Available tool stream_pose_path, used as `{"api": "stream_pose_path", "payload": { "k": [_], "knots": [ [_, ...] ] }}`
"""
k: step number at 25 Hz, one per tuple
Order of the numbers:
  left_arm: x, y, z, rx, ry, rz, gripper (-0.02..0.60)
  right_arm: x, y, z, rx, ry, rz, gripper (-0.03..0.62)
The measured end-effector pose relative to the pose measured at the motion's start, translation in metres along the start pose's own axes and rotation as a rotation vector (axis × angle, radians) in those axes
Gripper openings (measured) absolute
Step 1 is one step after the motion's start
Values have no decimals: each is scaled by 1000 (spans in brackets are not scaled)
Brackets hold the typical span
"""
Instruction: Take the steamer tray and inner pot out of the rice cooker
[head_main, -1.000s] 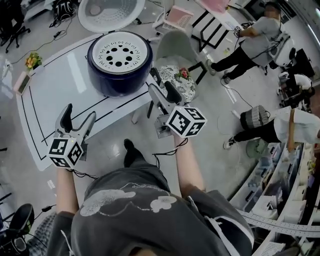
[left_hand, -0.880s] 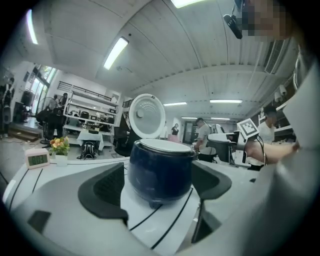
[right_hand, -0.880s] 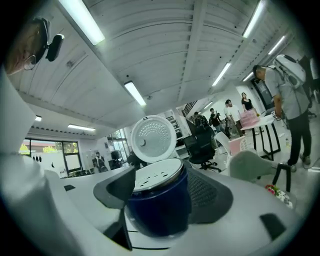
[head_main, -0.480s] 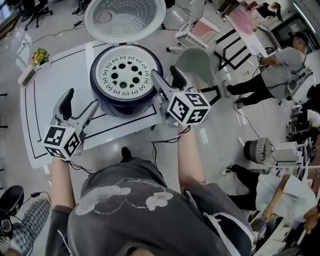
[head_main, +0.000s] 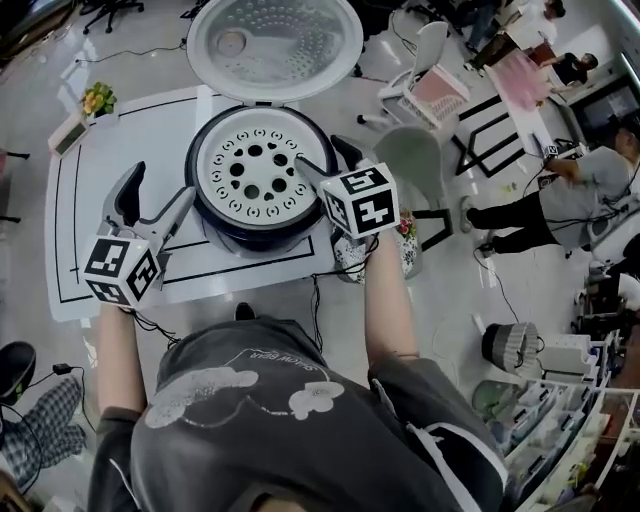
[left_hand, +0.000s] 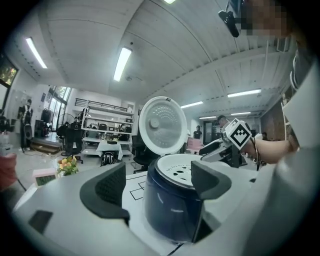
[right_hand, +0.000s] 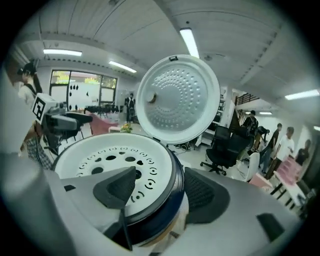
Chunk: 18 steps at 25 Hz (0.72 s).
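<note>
A dark blue rice cooker (head_main: 222, 215) stands on the white table with its lid (head_main: 275, 45) swung up at the back. A white steamer tray (head_main: 255, 170) with round holes sits in its top and hides the inner pot. My right gripper (head_main: 326, 162) is open at the cooker's right rim. In the right gripper view (right_hand: 160, 192) one jaw hangs over the tray (right_hand: 100, 160) and the other is outside the wall. My left gripper (head_main: 160, 195) is open just left of the cooker. In the left gripper view (left_hand: 159, 185) the cooker (left_hand: 175, 205) shows between its jaws.
The table (head_main: 120, 150) carries black marking lines, and a small flower pot (head_main: 97, 100) stands at its far left corner. A grey chair (head_main: 410, 160) and a floral cushion (head_main: 352, 252) are right of the table. People stand at the far right.
Both grippers have moved forward to the cooker. The right one went from the table's near edge up to the cooker's right rim. The open lid has come into the head view.
</note>
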<state>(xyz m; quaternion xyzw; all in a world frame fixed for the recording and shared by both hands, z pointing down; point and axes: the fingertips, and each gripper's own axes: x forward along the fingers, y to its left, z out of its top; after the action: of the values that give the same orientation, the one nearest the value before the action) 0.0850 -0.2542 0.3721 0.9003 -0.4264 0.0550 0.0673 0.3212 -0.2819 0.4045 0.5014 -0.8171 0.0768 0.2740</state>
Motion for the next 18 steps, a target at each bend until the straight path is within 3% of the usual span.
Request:
{"api": "stream_pose_path", "payload": {
  "k": [3, 10, 13, 16, 18],
  "knots": [
    [3, 3, -7, -8, 15, 14, 408, 13, -4, -8, -74, 94, -10, 313],
    [9, 11, -13, -21, 22, 43, 408, 36, -5, -20, -122, 298, -22, 311],
    [9, 14, -16, -24, 28, 55, 408, 43, -8, -20, -136, 318, -41, 299],
    [10, 16, -18, -29, 34, 65, 408, 45, -18, -15, -164, 309, -91, 210],
    [9, 16, -18, -32, 37, 69, 408, 44, -21, -14, -176, 305, -97, 209]
  ]
}}
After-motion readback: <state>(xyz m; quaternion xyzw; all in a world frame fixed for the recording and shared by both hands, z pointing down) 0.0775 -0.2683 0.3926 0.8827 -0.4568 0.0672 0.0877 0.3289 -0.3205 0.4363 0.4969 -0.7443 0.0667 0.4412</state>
